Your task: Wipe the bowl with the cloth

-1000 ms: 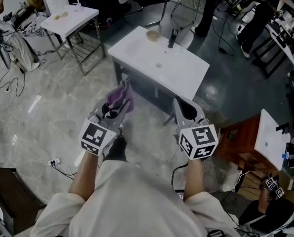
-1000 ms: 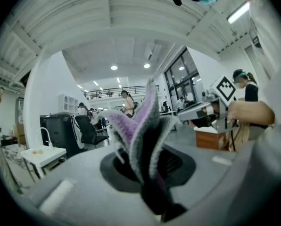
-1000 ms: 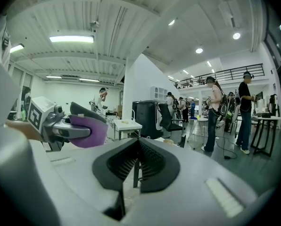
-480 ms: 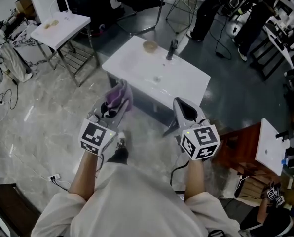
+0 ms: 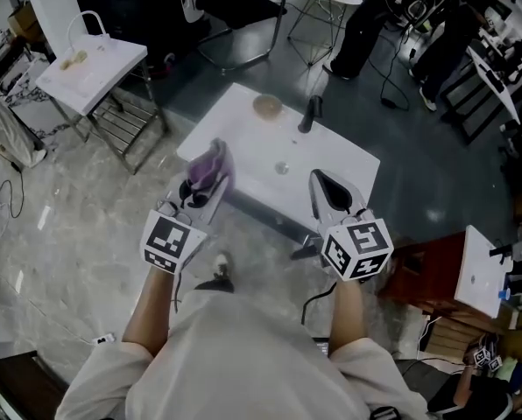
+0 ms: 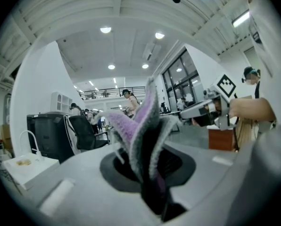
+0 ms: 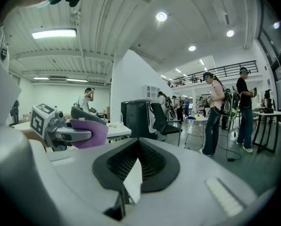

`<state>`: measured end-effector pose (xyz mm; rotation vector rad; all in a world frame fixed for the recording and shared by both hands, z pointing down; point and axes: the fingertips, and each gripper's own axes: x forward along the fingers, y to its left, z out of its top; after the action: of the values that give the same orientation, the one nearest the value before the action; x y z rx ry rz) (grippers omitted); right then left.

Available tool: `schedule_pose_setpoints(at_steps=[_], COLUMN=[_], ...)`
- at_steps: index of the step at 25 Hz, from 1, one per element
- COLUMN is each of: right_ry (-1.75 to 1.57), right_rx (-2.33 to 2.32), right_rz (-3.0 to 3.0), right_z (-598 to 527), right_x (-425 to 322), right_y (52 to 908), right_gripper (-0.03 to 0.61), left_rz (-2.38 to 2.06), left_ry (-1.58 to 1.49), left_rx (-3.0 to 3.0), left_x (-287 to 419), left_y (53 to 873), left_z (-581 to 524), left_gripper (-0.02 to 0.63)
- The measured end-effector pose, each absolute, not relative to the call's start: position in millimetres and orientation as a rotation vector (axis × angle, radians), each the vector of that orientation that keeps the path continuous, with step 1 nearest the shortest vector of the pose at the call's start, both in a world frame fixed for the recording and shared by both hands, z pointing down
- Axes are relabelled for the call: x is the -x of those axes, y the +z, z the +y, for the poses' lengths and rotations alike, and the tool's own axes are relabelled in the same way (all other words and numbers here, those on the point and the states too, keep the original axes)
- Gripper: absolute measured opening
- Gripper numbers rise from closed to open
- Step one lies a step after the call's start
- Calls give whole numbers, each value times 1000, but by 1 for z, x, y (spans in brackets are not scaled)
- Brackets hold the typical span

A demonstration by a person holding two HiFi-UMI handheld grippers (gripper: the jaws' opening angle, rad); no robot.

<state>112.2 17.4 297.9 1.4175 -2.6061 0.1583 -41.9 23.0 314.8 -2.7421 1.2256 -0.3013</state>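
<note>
Head view looks steeply down on a white table (image 5: 340, 160), the landmark for everything else. The bowl (image 5: 267, 106), small and tan, sits on the table's far part, close to its far edge. A dark upright object (image 5: 311, 114) stands just to the right of it; what it is cannot be made out.

Both grippers are held in the air on the table's near side. The left gripper (image 5: 200, 191) is clamped on the cloth (image 5: 210, 163), a purple and grey bundle that sticks up out of the jaw tips. In this view the cloth overlaps the table's near left corner. It is well apart from the bowl, which lies farther across the table and to the right.

The left gripper view confirms the grip. The cloth (image 6: 140, 140) is pinched low between the jaws and fans upward in fuzzy folds.

The right gripper (image 5: 324, 189) hovers over the table's near edge, to the right of the left one. The right gripper view shows its jaws (image 7: 131, 182) pressed together with nothing between them. Off to the side it also shows the left gripper (image 7: 79, 128) with the purple cloth (image 7: 91, 133).
</note>
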Motion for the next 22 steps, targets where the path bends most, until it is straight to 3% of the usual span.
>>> schedule_pose_setpoints(at_steps=[12, 22], right_ry=[154, 222], right_rx=[-1390, -1284], right_rz=[-2436, -2336], right_z=[-129, -202], right_x=[-64, -40], right_y=[333, 391], right_gripper=[11, 101], left_rz=[1188, 1190], left_ry=[-347, -418], left_rx=[2810, 2895], left_x=[90, 106], left_y=[337, 381], left_z=[-114, -178], left_gripper=[66, 66])
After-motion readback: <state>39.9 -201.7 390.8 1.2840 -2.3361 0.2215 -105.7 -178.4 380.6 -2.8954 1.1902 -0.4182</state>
